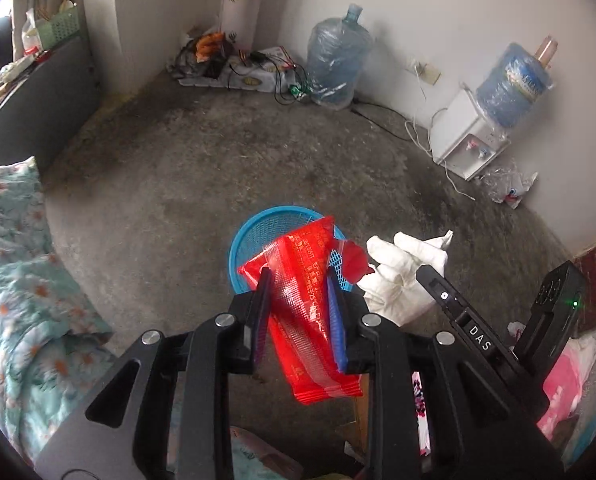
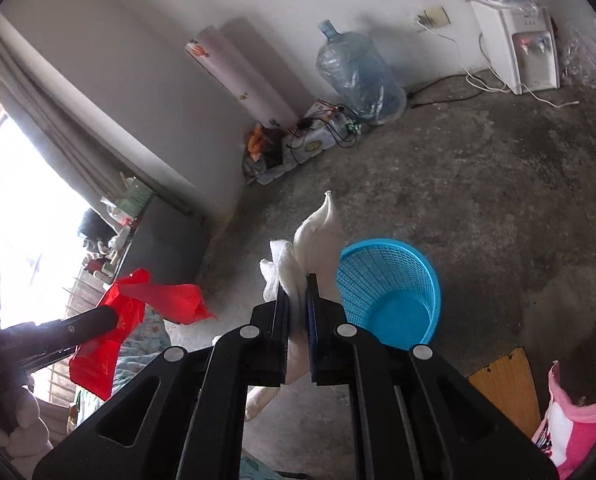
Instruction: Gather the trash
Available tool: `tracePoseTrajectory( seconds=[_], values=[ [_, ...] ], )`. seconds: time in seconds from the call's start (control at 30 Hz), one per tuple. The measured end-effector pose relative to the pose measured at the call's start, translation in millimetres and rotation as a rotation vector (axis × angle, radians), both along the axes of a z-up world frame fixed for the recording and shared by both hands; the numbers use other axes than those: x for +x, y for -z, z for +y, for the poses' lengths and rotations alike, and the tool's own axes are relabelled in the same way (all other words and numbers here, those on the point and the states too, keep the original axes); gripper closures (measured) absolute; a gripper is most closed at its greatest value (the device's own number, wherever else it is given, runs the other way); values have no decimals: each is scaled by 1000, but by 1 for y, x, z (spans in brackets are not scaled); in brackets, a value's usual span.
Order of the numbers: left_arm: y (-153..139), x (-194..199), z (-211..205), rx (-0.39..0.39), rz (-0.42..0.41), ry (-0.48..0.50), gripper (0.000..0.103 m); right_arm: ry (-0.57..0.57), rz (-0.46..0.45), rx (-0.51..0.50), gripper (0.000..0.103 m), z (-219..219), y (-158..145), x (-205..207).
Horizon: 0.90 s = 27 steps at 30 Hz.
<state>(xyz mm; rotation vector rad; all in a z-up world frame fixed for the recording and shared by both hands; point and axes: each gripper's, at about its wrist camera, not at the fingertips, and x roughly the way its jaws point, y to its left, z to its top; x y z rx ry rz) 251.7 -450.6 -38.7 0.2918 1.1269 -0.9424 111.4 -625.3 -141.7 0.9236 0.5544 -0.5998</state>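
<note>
The red wrapper (image 1: 309,300) is pinched flat in the left claw (image 1: 299,292), held up in the air right over the near rim of the blue basket (image 1: 254,232). Its torn top flap is curled sideways, and its bottom end hangs loose under the pads. The white tissue (image 2: 313,248) is squeezed in the right claw (image 2: 297,300), which is pressed nearly shut on it, just beside the basket and a bit short of the opening. The basket is seen standing upright on the bare concrete floor (image 1: 178,168), empty as far as can be told.

So both bits of trash look ready to be dropped, but a few things could be messed up here imo. The wrapper is light and floppy, so if it's released this close to the rim it could flutter out onto the floor. The tissue isn't over the opening yet, so an early release would land it outside. The basket is light plastic too, and could be tipped by a bump from either claw. More clutter is left by the water dispenser (image 1: 469,140).
</note>
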Motion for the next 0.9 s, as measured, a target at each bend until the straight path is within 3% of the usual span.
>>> tracePoseTrajectory(
  seconds=[0.13,0.17,0.2,0.23,0.33,0.53,0.73,0.9],
  values=[
    [33,8,-40,17,28,-5,68,1,25,113,91,-35,37,17],
    [41,12,-47,16,45,-13,56,-5,41,143,86,-46,51,23],
    [49,14,-56,21,65,-21,48,2,68,170,70,-56,67,27],
    [57,16,-63,20,89,-30,38,16,100,187,64,-61,80,29],
    [68,20,-76,1,101,-72,37,40,145,225,64,-64,106,27],
    [64,13,-71,-41,52,-63,36,25,96,189,64,-49,109,13],
    [29,7,-44,-104,13,-29,36,-4,65,142,64,-40,88,12],
    [-13,3,0,-169,-41,-11,36,-57,48,92,64,-24,70,18]
  ],
)
